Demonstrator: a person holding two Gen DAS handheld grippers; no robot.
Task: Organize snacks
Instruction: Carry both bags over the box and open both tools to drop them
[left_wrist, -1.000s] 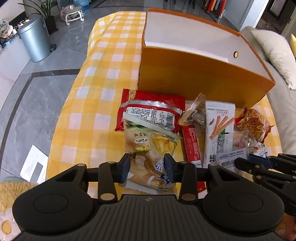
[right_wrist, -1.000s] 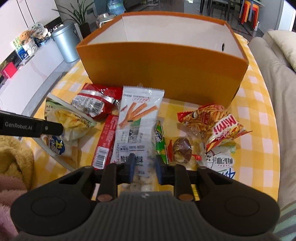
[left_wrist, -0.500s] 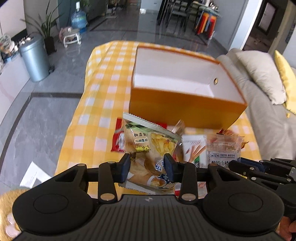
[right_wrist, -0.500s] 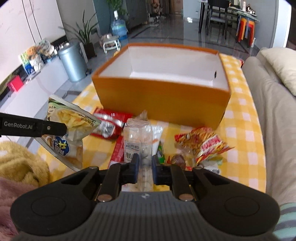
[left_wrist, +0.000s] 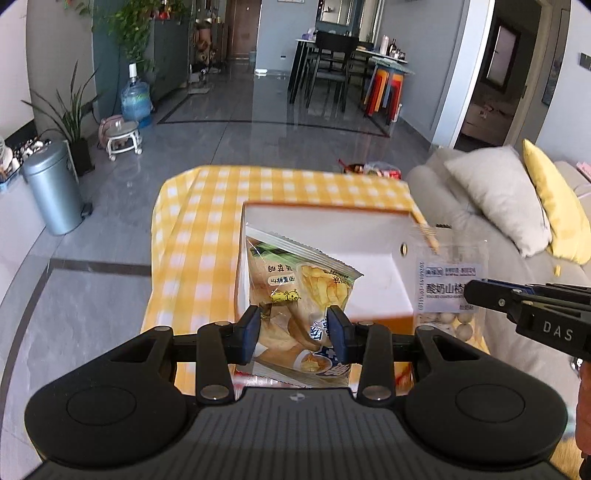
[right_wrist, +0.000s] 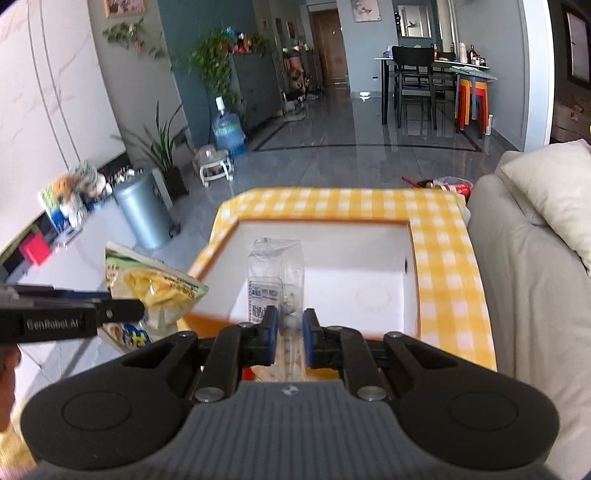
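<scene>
Left gripper: jaws pinching chip bag, lifted off tabletop since earlier frame. Right gripper: jaws clamped on clear snack pack, likewise raised. Both hang over the open orange box, its white inside clear.

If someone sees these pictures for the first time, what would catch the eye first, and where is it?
First, the two lifted snacks: the left tool holds a yellow chip bag in front of the orange box, and the right tool pinches a clear bag of white candy balls over its white inside. Next, the yellow checked tablecloth under the box.
</scene>
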